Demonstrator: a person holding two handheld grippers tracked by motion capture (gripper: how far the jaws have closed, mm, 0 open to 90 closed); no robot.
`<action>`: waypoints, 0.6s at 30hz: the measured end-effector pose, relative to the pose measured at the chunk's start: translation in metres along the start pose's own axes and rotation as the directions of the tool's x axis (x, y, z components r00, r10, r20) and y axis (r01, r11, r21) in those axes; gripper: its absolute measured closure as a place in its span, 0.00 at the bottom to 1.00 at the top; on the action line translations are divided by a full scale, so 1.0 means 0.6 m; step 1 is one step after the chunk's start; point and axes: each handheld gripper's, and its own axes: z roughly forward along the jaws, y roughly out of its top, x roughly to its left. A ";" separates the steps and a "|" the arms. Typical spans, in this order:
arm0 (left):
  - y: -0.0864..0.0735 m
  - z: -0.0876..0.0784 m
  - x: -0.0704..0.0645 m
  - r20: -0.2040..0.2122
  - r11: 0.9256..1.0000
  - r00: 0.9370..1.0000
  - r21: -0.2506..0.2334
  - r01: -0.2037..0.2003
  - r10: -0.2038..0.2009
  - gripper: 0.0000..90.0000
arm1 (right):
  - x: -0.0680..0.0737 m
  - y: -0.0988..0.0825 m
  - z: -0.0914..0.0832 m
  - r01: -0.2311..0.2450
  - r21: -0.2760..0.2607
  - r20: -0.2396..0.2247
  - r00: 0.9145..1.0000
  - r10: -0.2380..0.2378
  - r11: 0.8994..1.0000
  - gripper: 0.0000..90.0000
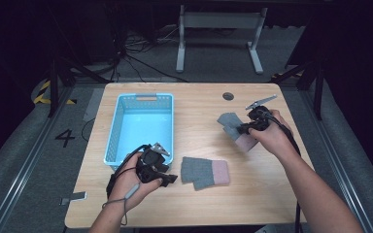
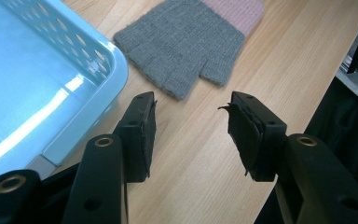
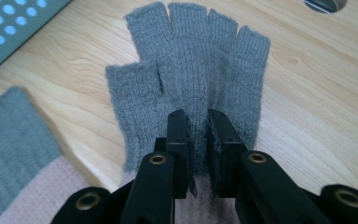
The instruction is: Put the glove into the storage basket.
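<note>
Nearest the person, the left gripper [image 1: 167, 178] rests low over the wooden table [image 1: 252, 194], just off the near right corner of the light blue perforated basket [image 1: 121, 114]. In the left gripper view its two black jaws stand apart with nothing between them, only bare tabletop [image 2: 200, 154] showing in the gap; the basket's rounded corner [image 2: 107, 65] lies close on one side.

Just beyond the jaws lies a fingerless knitted glove [image 1: 205, 172], grey with a pink cuff, flat on the table and apart from the gripper. The left gripper view shows it [image 2: 186, 42] spread out, its short thumb toward the jaws.

Farther away, on the right side of the table, the right gripper [image 1: 238, 130] is clenched on the second fingerless glove [image 1: 230, 124], a match in grey and pink. In the right gripper view the jaws pinch a fold of the grey knit [image 3: 200, 74] near the palm, the cut-off fingers hanging away from the camera over the table and the pink cuff close under the gripper. At that view's edge, the first glove [image 3: 14, 140] lies on the wood.

A round grommet [image 1: 228, 96] sits in the tabletop near the far edge.
</note>
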 end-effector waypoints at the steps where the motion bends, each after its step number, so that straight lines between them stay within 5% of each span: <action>1: 0.000 0.000 0.000 -0.001 1.000 1.000 -0.001 0.000 0.000 0.58 | 0.003 0.001 -0.002 0.007 0.000 0.000 1.000 -0.007 1.000 0.90; 10: -0.001 -0.002 0.000 0.000 1.000 1.000 -0.008 0.004 -0.004 0.58 | 0.040 0.009 -0.028 0.086 -0.019 -0.046 0.995 -0.087 0.996 0.90; 18: -0.003 -0.004 -0.001 0.001 1.000 1.000 -0.005 0.004 -0.004 0.58 | 0.077 0.014 -0.042 0.162 -0.025 -0.108 0.981 -0.164 0.986 0.90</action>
